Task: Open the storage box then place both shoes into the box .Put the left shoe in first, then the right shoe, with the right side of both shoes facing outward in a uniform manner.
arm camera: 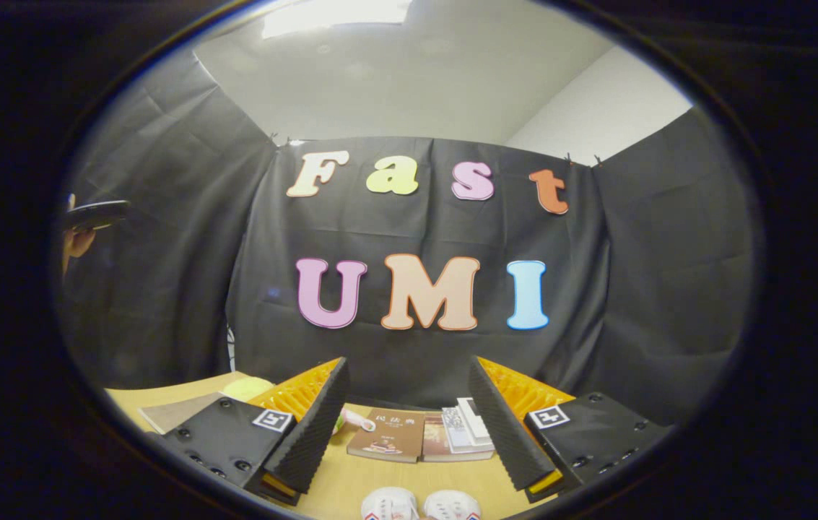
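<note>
Far out at 9 o'clock, a hand [75,242] holds a dark flat object [96,214] against the booth's black cloth wall [163,289]; what it is cannot be told.

Wooden table [351,480] low in view. At about 8 o'clock, a brownish flat pad [174,413] lies beside a pale yellow-green round thing [248,388], partly hidden by the left finger.

Gripper [409,422]: fingers spread wide apart, holding nothing, raised above the table.

Between and beyond the fingers, books lie flat side by side: a brown-covered one [388,435], then lighter ones [463,432] stacked towards 5 o'clock. A small green-and-pink item [352,420] peeks out just by the left finger.

At 6 o'clock, below the fingers, the toes of two white shoes [419,505] sit close together.
</note>
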`<move>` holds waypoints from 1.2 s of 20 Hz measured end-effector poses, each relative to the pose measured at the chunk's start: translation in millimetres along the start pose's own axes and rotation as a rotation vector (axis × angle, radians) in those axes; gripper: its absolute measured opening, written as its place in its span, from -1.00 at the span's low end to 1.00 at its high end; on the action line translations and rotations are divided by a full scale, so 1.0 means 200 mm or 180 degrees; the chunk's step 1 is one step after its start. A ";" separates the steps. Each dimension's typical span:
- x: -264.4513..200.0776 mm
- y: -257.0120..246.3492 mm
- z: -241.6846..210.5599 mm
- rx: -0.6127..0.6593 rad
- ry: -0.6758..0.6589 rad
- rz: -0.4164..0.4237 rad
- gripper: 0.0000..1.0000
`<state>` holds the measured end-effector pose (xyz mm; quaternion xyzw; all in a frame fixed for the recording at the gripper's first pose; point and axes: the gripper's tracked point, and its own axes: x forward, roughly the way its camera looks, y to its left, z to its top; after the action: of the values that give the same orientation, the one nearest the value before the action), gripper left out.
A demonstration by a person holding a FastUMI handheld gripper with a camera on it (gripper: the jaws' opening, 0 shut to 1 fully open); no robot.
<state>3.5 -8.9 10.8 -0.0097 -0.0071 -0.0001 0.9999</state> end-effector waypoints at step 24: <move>-0.16 0.59 -0.70 0.2046 0.1349 0.1071 1.00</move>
<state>-26.0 106.0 -132.8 0.3020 0.2008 0.1634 0.9175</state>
